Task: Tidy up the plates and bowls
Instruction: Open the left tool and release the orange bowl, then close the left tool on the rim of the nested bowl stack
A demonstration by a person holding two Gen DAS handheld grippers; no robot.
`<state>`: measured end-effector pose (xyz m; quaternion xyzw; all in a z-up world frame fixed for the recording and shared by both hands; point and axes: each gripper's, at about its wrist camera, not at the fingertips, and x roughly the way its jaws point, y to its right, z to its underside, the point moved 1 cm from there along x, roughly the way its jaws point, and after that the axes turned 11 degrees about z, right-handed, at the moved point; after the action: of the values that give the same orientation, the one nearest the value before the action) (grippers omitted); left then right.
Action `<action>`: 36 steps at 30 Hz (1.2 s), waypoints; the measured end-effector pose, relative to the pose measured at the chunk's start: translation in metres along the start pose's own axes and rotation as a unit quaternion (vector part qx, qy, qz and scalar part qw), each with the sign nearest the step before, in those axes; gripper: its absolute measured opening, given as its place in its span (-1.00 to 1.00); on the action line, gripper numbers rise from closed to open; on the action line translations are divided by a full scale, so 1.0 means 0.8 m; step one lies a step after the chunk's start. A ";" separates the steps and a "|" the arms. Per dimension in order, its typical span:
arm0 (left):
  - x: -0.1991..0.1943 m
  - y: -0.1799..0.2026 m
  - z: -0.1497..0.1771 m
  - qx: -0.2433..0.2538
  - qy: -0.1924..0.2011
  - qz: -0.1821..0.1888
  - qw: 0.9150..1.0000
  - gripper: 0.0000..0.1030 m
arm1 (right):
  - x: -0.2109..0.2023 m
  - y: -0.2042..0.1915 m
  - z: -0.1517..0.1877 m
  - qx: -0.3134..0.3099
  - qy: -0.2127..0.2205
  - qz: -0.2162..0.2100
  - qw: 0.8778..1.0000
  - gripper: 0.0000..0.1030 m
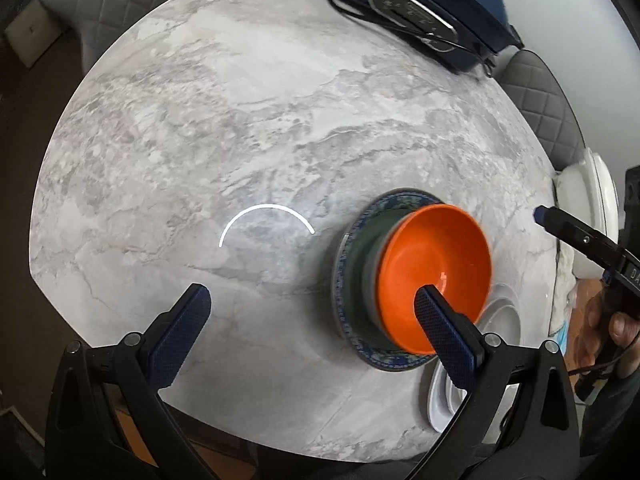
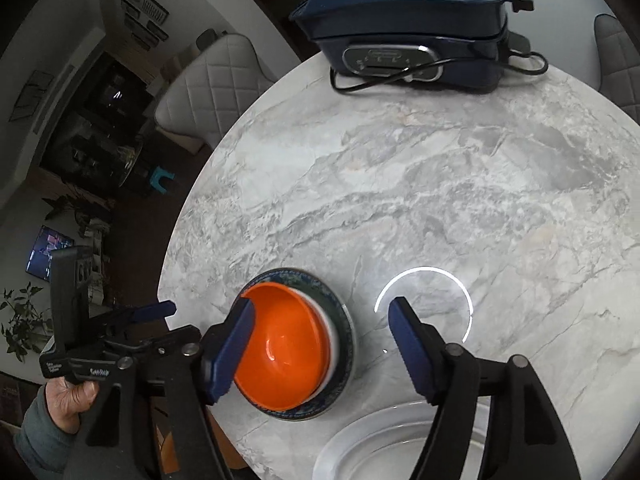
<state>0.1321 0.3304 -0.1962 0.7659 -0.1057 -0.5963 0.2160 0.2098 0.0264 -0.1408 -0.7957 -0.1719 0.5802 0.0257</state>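
One round marble table (image 2: 440, 184) is seen, carrying everything. At its far edge one dark blue electric cooker (image 2: 408, 28) is set, with its black cord (image 2: 384, 80) looped on the marble in front of it. Quilted chairs (image 2: 212, 84) are placed around the table; at least three are made out.

Near the near edge, one stack of dishes is counted: one blue-patterned plate (image 1: 352, 320) lies on the table, one grey-white bowl (image 1: 370, 284) is seated on it, and one orange bowl (image 1: 436, 268) is nested on top, its mouth upward. Just beside this stack, closer to the near edge, white plates (image 2: 384, 444) are laid; one large rim is clear in the right wrist view, while the left wrist view suggests two nested, so the count cannot be fixed.

Two grippers are held above the near part of the table, one in each hand. The left gripper (image 1: 310, 312) is spread wide and nothing is held; its right finger (image 1: 444, 336) is seen over the orange bowl's near rim. The right gripper (image 2: 320, 352) is likewise spread wide and empty, its left finger (image 2: 228, 352) overlapping the orange bowl's edge, though touching cannot be told. The left hand (image 2: 68, 400) is wrapped around its handle beyond the table's left edge.
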 end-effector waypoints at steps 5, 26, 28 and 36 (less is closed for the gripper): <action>0.016 -0.019 0.008 0.021 -0.012 -0.004 1.000 0.99 | 0.017 0.042 0.002 0.011 -0.033 0.021 0.999 0.11; 0.085 -0.026 0.018 0.044 -0.052 0.014 0.998 0.74 | 0.088 0.007 0.050 -0.030 -0.124 -0.007 0.992 -0.41; 0.090 -0.027 0.015 0.044 -0.052 0.022 0.997 0.62 | 0.095 0.006 0.050 -0.029 -0.130 -0.009 0.991 -0.41; 0.100 -0.014 0.002 0.080 -0.061 0.043 0.994 0.09 | 0.104 0.010 0.049 -0.030 -0.109 -0.028 0.993 -0.42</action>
<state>0.1509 0.3064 -0.2711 0.7374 -0.1985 -0.6221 0.1727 0.1978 0.0382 -0.2317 -0.7232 -0.2133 0.6569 -0.0008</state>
